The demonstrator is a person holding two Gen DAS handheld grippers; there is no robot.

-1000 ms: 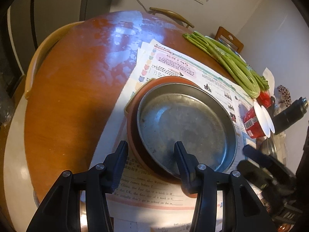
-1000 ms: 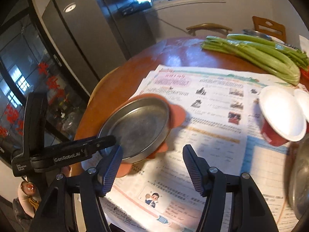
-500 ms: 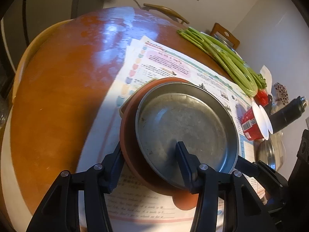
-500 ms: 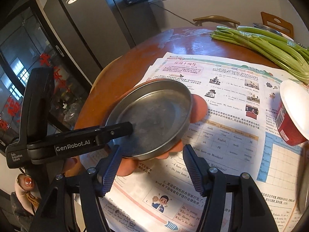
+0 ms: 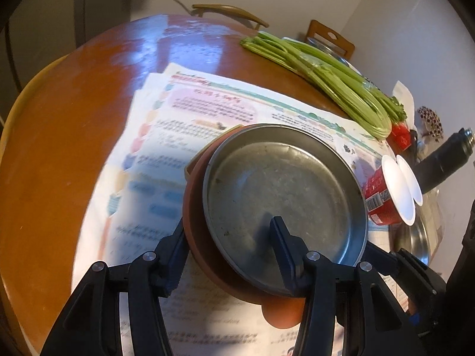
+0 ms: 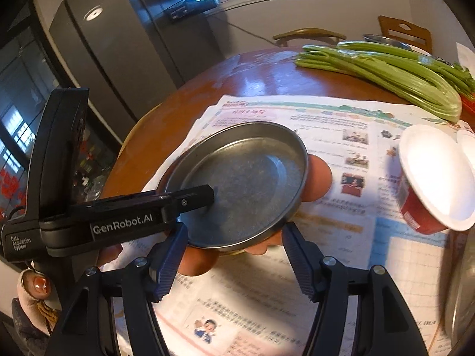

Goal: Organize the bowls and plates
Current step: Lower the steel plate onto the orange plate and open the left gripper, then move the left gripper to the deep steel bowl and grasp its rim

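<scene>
A grey metal plate (image 5: pixel 285 184) lies in a terracotta plate (image 5: pixel 193 207), and the stack hangs tilted above the newspaper. My left gripper (image 5: pixel 227 225) is shut on the near rim of both, one finger inside the metal plate and the other outside the terracotta rim. In the right wrist view the metal plate (image 6: pixel 246 178) and a lobe of the terracotta plate (image 6: pixel 319 178) sit just beyond my right gripper (image 6: pixel 234 237). Its jaws are opening, and they stand on either side of the stack's near edge without pressing on it.
Newspaper sheets (image 5: pixel 190 112) cover the round wooden table (image 5: pixel 59 148). Celery (image 5: pixel 326 80) lies at the back right. A red cup with a white lid (image 6: pixel 430 178) stands right of the stack, beside a black bottle (image 5: pixel 445 157) and a metal bowl (image 6: pixel 463 281).
The left gripper has lifted the two stacked plates off the newspaper and carried them right, toward the red cup. The right gripper has come closer to the stack's near edge.
</scene>
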